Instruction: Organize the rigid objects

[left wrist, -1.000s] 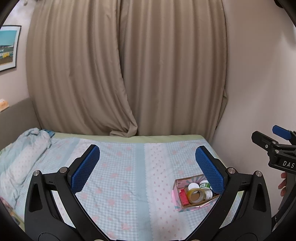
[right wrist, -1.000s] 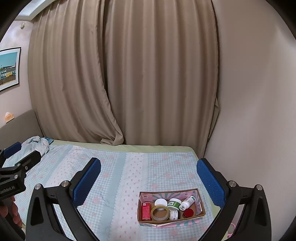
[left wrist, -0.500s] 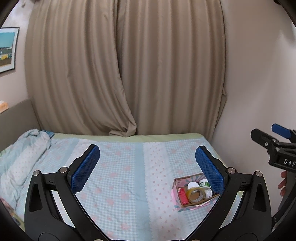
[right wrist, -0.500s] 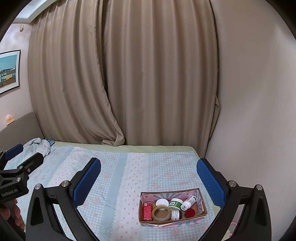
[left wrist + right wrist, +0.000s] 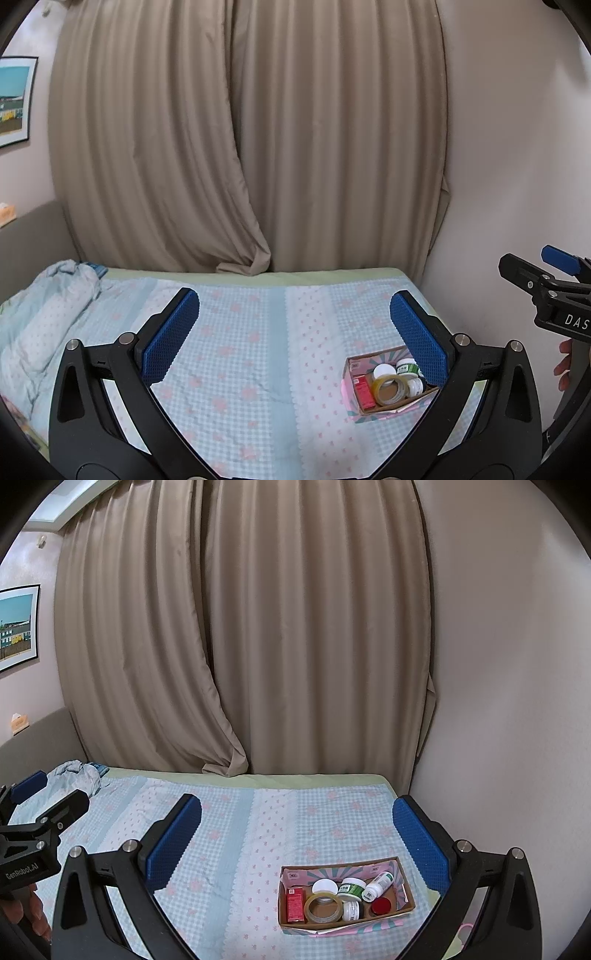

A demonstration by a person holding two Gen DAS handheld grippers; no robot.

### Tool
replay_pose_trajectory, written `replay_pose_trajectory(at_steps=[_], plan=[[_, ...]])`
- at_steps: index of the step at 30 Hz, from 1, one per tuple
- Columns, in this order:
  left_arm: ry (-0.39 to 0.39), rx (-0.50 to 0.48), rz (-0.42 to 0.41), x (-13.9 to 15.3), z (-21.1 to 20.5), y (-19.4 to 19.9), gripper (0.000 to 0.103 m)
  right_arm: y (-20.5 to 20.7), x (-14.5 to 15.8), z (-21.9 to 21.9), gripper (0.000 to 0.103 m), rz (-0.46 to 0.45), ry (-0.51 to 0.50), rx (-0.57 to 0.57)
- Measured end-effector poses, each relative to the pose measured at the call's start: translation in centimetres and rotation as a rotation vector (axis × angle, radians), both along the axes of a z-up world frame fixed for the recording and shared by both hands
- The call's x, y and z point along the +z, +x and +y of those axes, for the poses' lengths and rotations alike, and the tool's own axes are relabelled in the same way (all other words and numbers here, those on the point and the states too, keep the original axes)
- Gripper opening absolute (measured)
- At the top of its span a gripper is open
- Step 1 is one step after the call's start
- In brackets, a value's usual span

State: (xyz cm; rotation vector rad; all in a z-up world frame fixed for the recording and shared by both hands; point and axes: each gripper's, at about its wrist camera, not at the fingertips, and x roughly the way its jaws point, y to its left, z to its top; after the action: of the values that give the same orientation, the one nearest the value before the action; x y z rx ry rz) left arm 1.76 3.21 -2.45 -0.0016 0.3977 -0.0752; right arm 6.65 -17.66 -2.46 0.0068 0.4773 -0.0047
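Cardboard box [image 5: 402, 908] sits lower right of the right view on the bed [image 5: 258, 830], holding a tape roll [image 5: 324, 908], jars and a red packet – light, stiff, likely smooth; grip across their sides. Left gripper [image 5: 295, 328] and right gripper [image 5: 297, 830] both spread wide, holding nothing.

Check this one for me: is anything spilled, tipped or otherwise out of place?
Nothing is spilled. Every item sits inside the box on the bed. The only slight oddity is the white bottle, which lies tilted on its side beside the green jar. Both the left gripper and the right gripper are open and empty.
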Motion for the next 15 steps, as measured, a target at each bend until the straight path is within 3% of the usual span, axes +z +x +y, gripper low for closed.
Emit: replay_pose_trajectory(at_steps=[15], plan=[[0.012,0.022,-0.026,0.15,0.05,0.09,0.103,0.24,-0.08,-0.07,0.103,0.005,-0.003,0.003]])
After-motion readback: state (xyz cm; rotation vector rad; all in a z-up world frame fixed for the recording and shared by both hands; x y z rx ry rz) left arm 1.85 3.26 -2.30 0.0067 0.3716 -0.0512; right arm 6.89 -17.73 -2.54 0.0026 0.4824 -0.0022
